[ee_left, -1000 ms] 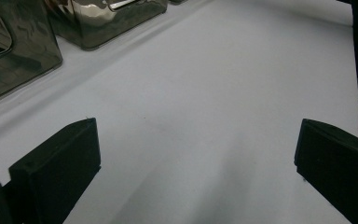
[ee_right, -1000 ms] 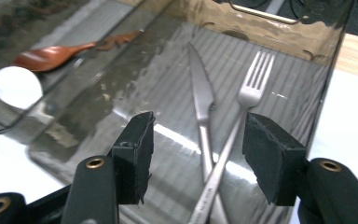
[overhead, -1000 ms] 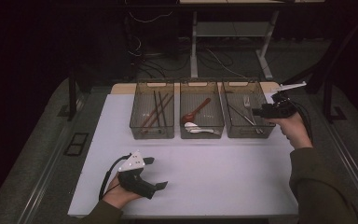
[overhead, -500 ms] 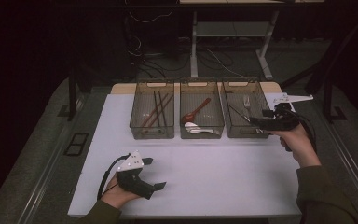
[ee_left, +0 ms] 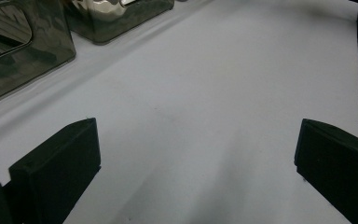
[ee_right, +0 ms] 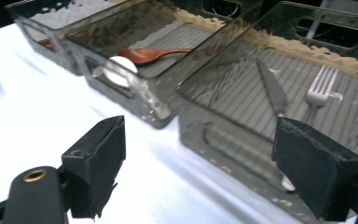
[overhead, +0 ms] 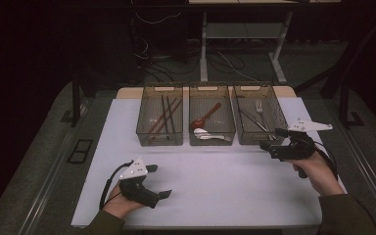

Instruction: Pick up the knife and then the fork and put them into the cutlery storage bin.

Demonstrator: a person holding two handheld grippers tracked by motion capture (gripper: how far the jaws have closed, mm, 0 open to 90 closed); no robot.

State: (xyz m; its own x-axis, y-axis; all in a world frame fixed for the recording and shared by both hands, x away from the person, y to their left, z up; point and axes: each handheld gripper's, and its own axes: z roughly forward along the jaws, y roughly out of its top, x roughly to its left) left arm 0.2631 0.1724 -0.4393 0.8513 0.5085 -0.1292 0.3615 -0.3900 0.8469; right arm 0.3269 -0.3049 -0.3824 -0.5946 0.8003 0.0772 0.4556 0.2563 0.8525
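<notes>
Three smoky see-through bins stand in a row at the back of the white mat [overhead: 210, 181]. Chopsticks [overhead: 164, 117] lie in the left bin [overhead: 159, 139]. The middle bin [overhead: 211, 142] holds a brown spoon [overhead: 206, 116] [ee_right: 154, 53] and a white spoon [overhead: 206, 134] [ee_right: 121, 70]. A fork [overhead: 259, 106] [ee_right: 320, 86] and a knife [overhead: 248, 119] [ee_right: 271, 91] rest in the right bin [overhead: 254, 138] [ee_right: 223, 135]. My right gripper [overhead: 271, 138] [ee_right: 200, 126] hovers just in front of that bin; its jaws have just been opening, with nothing between them. My left gripper [overhead: 160, 181] [ee_left: 198, 140] rests open on the mat at the near left.
The mat lies on a grey table [overhead: 54, 186] with a rail along its left side. A desk frame [overhead: 203, 44] and loose cables stand on the dark floor behind the table. Bin corners [ee_left: 23, 42] appear at the top left of the left gripper view.
My right gripper has drawn back from above the right bin toward the near side and its jaws have spread wider. The left gripper has stayed put.
</notes>
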